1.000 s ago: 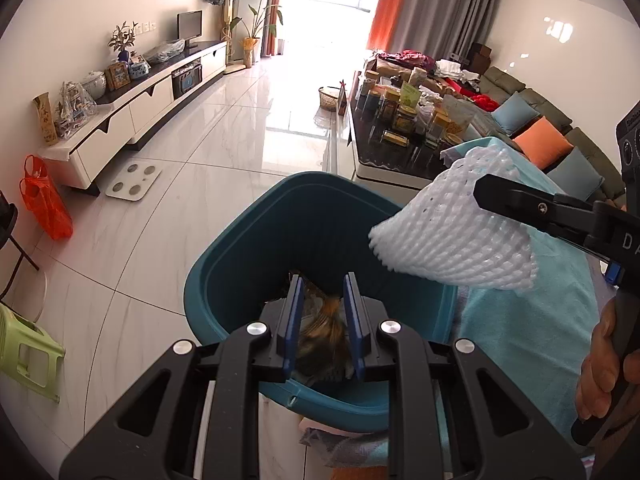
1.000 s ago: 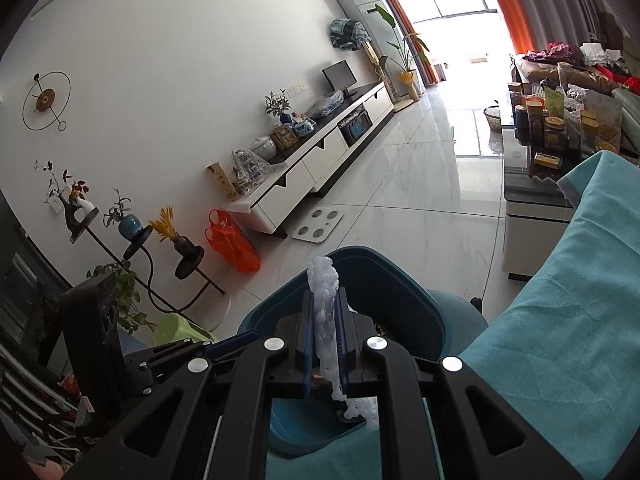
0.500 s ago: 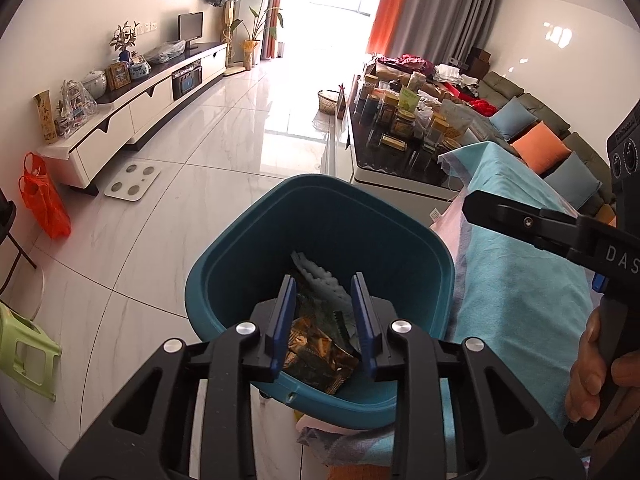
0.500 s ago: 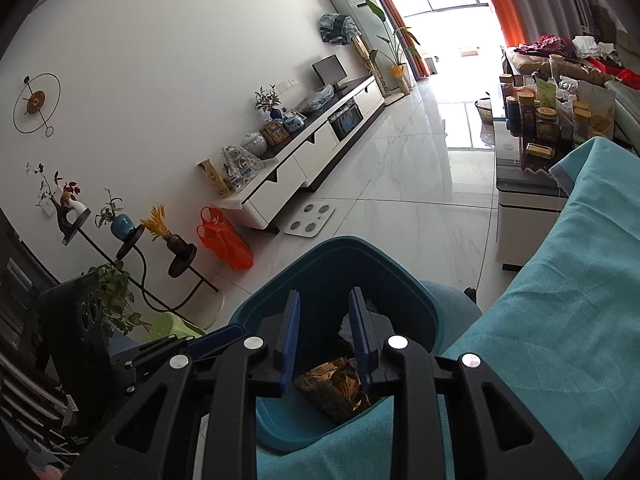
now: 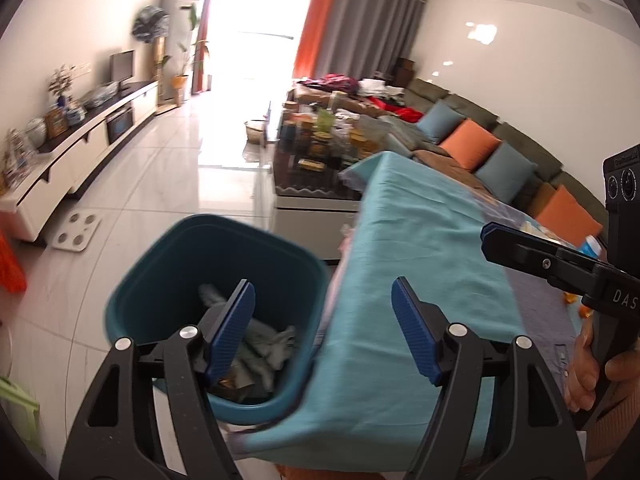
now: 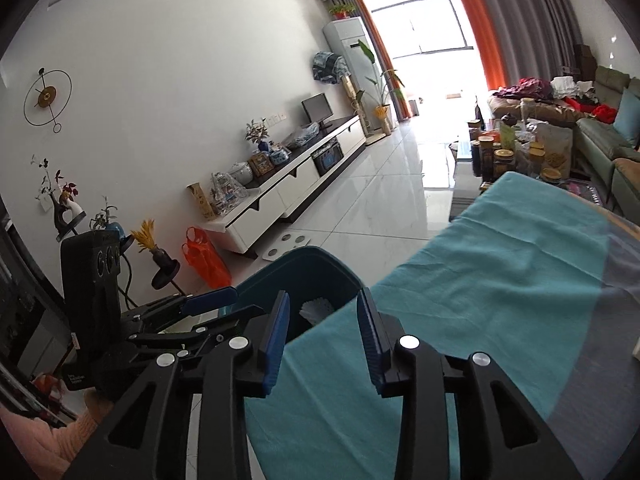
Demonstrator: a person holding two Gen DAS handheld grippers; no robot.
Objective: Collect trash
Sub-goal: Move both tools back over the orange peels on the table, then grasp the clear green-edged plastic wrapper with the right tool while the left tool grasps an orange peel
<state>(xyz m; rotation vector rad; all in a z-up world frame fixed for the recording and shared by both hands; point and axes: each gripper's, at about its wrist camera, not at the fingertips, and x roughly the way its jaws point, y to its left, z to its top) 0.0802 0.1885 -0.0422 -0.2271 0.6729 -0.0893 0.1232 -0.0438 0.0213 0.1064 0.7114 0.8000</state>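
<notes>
Your left gripper [image 5: 323,308] has its jaws opening, nothing between them, over the teal bin [image 5: 160,264]. Crumpled trash [image 5: 260,344] lies inside the bin; blur hides its long axis. To the right, your right gripper [image 6: 323,320] is also opening and empty, above the teal cloth [image 6: 500,288].
</notes>
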